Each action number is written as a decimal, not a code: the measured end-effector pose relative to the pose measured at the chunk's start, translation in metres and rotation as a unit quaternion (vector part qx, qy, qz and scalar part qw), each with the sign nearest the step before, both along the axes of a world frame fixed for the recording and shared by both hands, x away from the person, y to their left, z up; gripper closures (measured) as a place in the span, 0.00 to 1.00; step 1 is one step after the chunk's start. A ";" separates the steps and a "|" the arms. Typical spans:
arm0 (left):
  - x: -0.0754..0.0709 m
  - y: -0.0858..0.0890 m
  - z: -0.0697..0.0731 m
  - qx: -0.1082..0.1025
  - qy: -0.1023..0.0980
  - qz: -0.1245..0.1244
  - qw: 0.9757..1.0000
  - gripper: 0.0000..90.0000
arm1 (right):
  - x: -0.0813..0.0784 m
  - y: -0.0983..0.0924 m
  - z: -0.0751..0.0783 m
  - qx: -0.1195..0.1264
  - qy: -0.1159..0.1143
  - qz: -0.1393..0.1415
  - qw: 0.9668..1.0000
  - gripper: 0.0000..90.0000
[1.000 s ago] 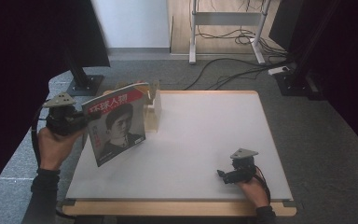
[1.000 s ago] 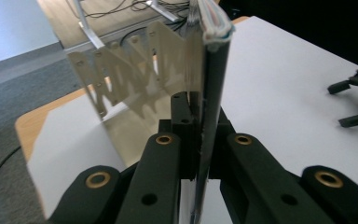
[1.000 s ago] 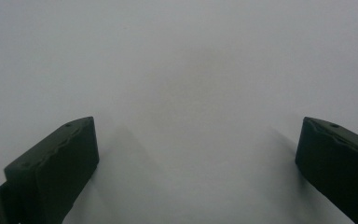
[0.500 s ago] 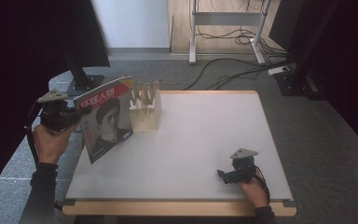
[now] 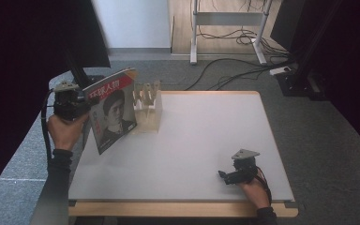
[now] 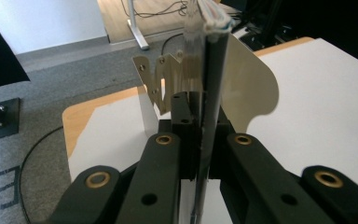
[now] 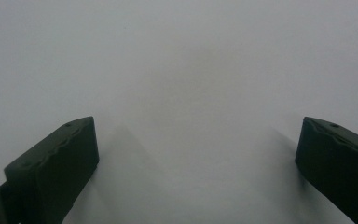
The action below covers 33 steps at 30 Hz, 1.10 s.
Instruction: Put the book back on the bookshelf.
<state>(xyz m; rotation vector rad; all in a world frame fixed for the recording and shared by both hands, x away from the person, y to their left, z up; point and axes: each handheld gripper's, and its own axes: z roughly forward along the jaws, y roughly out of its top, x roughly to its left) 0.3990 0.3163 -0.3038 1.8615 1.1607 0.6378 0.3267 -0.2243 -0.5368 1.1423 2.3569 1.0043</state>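
clamping a magazine (image 5: 111, 116) upright at the surface's (image 5: 206, 140) far left corner, beside the wooden rack (image 5: 148, 108), the left gripper (image 5: 82, 107) grips tight; the right gripper (image 5: 225, 176) rests near-right, fingers wide apart, holding nothing.

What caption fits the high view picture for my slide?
The left hand-held gripper holds a magazine upright beside a wooden rack at the table's corner.

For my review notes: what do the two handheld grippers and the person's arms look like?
Both grippers are black. The left gripper and right gripper each carry a grey three-cornered plate on top and trail a black cable. In the left gripper view, the linkage arms show brass-coloured rivets. The right gripper's fingers are blocky black pads with wavy inner faces. The person wears dark long sleeves.
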 end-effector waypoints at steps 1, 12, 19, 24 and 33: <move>0.000 0.000 0.000 0.000 0.000 0.000 1.000 0.97 | 0.000 0.000 0.000 0.000 0.000 0.000 1.000 0.00; 0.019 -0.013 -0.019 -0.004 -0.030 0.011 0.999 0.97 | 0.000 0.000 0.000 0.001 -0.001 0.000 1.000 0.00; 0.017 -0.007 -0.022 0.020 0.026 -0.022 0.999 0.95 | 0.000 0.000 0.000 -0.001 -0.001 0.001 1.000 0.00; 0.017 0.000 -0.021 0.026 0.057 -0.027 0.998 0.93 | 0.000 0.000 0.000 -0.001 -0.001 0.001 1.000 0.00; 0.017 0.005 -0.019 0.010 0.073 -0.013 0.997 0.97 | 0.000 0.000 0.000 0.000 -0.002 0.001 1.000 0.00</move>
